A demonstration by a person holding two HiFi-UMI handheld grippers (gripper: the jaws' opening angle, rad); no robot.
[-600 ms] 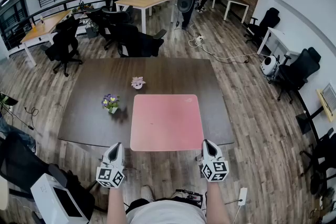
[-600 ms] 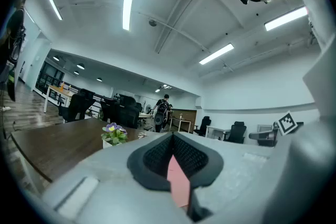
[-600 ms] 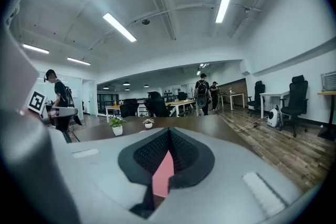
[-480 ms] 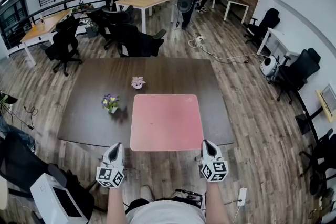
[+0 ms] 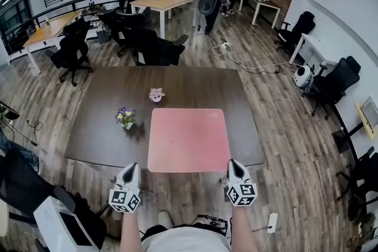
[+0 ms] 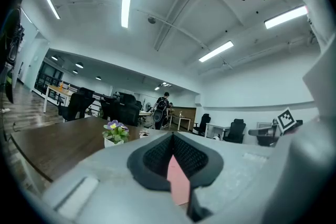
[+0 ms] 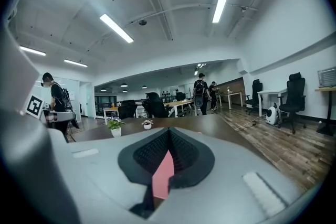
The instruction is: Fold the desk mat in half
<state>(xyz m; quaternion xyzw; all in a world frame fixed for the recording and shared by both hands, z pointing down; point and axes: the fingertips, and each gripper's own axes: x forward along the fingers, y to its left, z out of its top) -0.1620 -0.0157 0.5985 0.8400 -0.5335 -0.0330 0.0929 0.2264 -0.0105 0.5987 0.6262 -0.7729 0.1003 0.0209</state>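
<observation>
Desk mat [image 5: 189,140] is seen flat & unfolded on the table [image 5: 94,127], close to the front edge. No corner is lifted, so the fold is judged not begun and the whole task is left. Left gripper [image 5: 131,166] & right gripper [image 5: 234,163] are held just off that edge, approx. in line w/ the mat's near corners, not touching it. Both pairs of jaws are pressed together on nothing. A purple flower pot [image 5: 124,117] & a smaller pot [image 5: 156,94] are seen off the mat, by its far-left corner.
</observation>
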